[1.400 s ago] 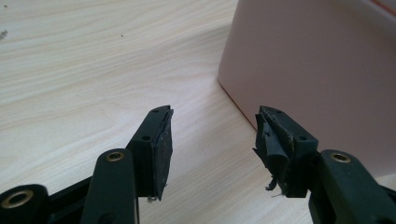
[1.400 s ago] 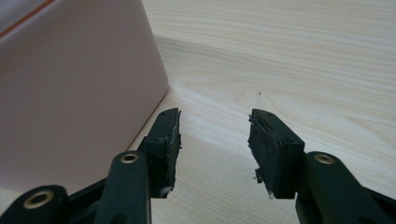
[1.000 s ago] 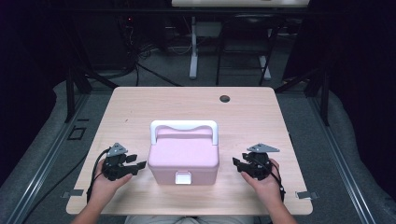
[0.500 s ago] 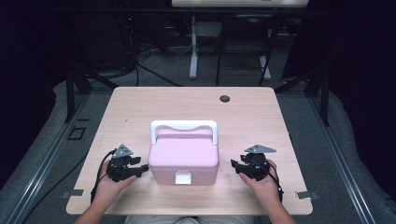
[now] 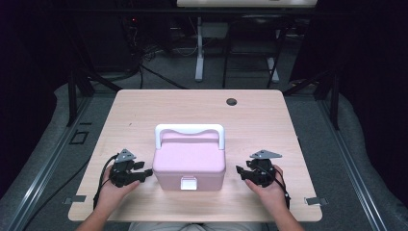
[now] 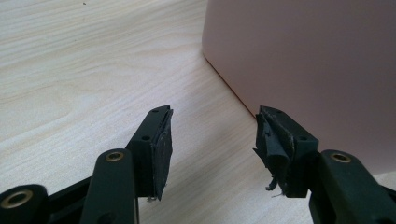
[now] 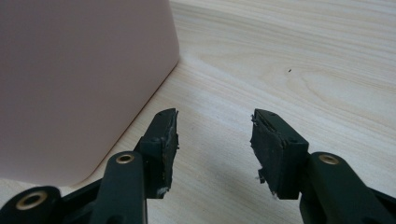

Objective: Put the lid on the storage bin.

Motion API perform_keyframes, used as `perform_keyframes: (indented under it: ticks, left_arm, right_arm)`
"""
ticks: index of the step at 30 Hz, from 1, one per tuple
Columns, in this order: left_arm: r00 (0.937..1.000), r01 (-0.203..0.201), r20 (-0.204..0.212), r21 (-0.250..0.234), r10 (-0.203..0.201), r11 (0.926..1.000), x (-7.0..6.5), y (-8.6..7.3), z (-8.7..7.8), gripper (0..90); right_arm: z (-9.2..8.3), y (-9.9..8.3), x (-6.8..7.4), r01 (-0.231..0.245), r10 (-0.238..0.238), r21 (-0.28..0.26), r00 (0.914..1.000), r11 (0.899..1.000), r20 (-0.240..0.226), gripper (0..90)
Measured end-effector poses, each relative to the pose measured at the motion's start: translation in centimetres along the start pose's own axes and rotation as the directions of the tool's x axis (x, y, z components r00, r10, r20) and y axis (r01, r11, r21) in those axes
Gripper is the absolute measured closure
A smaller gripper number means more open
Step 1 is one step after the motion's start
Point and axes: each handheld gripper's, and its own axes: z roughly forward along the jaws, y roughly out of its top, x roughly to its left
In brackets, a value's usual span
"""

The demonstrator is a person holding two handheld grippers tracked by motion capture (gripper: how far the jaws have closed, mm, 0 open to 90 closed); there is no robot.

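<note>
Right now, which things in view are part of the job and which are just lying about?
Job in hand:
- pink box with white handle
- left gripper, open beside the box
- right gripper, open, apart from the box

Lying about:
- dark round hole in the table

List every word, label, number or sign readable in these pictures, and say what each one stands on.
None can be read.
Pink box: plain lid and walls, no lettering; its white front latch shows no mark.
Wooden table: bare grain, no label.
Both grippers' black jaws carry no print.
</note>
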Motion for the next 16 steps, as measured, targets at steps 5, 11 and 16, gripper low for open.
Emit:
perform_keyframes:
  ticks: [5,11,16]
  left_arm:
    - [1.0000,0.004,-0.003,-0.004,-0.004,1.0000,0.12,-0.03,-0.02,45.2]
    - [0.9999,0.016,0.000,-0.006,-0.016,0.9999,0.30,-0.06,-0.07,45.1]
    - [0.9999,0.012,-0.003,-0.016,-0.012,0.9998,0.27,0.00,0.05,44.7]
  right_arm:
    - [0.10,-0.02,0.25,0.016,-0.016,-0.006,0.9999,1.000,-0.004,49.9]
    - [0.11,-0.06,0.26,0.015,-0.015,-0.005,0.9999,1.000,-0.007,49.8]
    - [0.03,-0.10,0.07,0.006,-0.006,-0.016,1.0000,1.000,-0.002,49.5]
